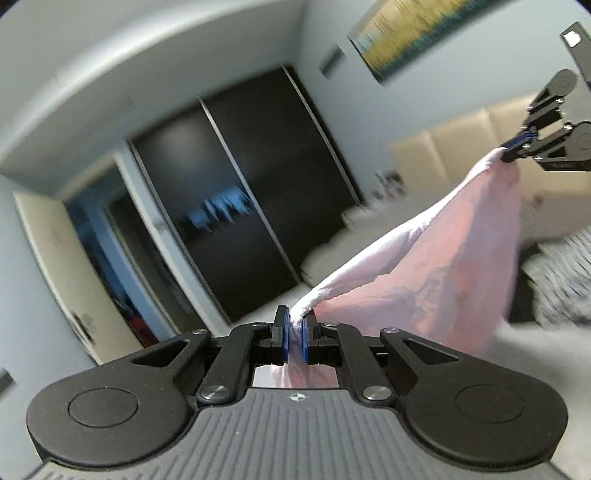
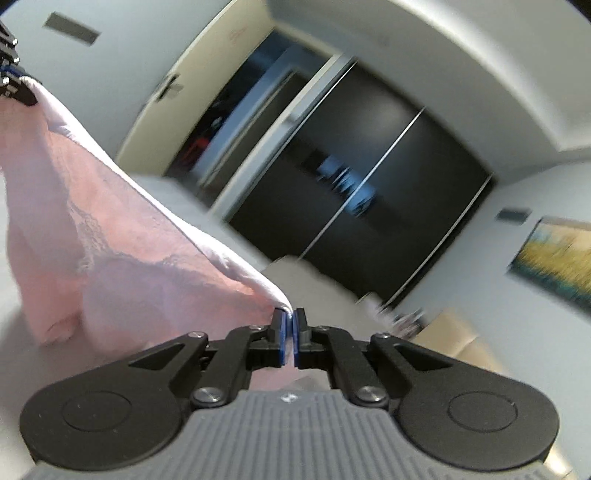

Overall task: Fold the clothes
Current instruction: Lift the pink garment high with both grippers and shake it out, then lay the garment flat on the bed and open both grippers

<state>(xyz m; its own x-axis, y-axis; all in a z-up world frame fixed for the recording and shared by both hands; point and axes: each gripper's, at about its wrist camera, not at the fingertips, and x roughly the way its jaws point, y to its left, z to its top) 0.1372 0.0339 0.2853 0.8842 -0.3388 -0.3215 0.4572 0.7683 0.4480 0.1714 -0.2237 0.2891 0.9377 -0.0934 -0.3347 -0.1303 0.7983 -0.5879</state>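
A pink garment (image 1: 454,258) with a white hem hangs stretched between my two grippers, held up in the air. My left gripper (image 1: 294,326) is shut on one corner of it, the white edge pinched between the blue pads. In the left wrist view the right gripper (image 1: 511,146) shows at the upper right, clamped on the other corner. My right gripper (image 2: 290,323) is shut on that corner of the pink garment (image 2: 110,236). The left gripper (image 2: 16,83) appears at the upper left edge of the right wrist view. The cloth sags and drapes down between them.
A dark sliding wardrobe (image 1: 251,192) and an open doorway (image 1: 99,258) fill the far wall. A framed painting (image 1: 417,29) hangs on the wall above a beige headboard (image 1: 454,147). A patterned pillow (image 1: 565,277) lies at right on a pale bed surface (image 2: 22,354).
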